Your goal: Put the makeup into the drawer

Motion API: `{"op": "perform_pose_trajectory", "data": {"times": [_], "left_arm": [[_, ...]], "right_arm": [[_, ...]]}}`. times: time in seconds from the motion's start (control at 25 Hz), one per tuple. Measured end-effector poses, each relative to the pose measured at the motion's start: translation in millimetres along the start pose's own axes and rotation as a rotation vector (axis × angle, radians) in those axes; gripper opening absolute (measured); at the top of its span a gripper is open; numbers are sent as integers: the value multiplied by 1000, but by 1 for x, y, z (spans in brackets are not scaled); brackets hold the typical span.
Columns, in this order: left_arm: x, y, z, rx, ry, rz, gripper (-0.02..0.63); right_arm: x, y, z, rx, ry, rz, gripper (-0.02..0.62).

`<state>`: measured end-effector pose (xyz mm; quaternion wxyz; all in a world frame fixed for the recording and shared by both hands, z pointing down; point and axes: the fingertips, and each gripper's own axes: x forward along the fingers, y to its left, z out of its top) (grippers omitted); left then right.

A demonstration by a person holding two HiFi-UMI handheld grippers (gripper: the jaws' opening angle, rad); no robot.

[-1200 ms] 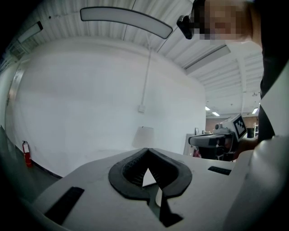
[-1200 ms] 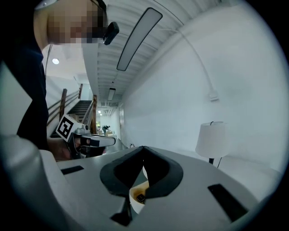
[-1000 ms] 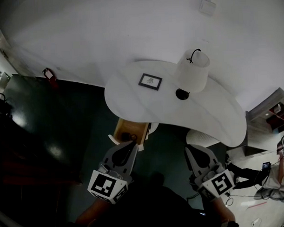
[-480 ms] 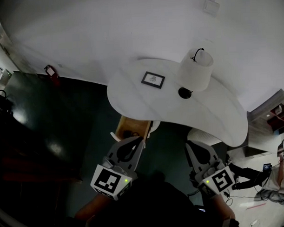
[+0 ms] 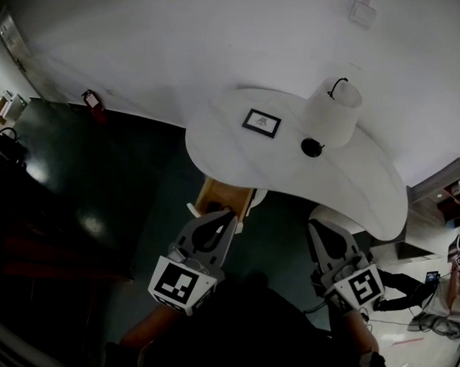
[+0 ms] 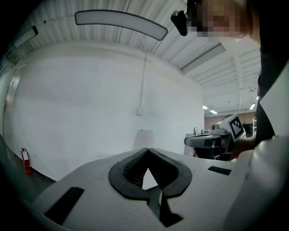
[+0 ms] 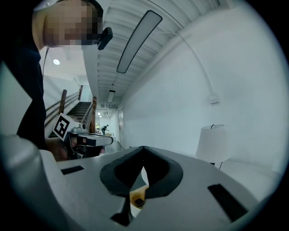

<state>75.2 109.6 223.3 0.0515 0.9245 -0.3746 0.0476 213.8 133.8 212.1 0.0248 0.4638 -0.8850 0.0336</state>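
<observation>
While makeup (image 5: 214, 207) lies in drawer (image 5: 232, 192), left gripper (image 5: 224, 216) (closed) hovers near.

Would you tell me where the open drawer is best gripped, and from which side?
Probably its front panel, from the person's side: the drawer sticks out from under the table toward the left gripper, so only that near edge is free. Its jaws, now shut, would need opening first.
</observation>
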Motion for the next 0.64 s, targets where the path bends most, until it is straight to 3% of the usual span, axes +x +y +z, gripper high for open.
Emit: {"op": "perform_pose_trajectory", "data": {"times": [0.64], "left_arm": [[-10, 11, -4, -12, 12, 14, 10]], "right_arm": [[12, 15, -8, 10, 15, 23, 15]]}}
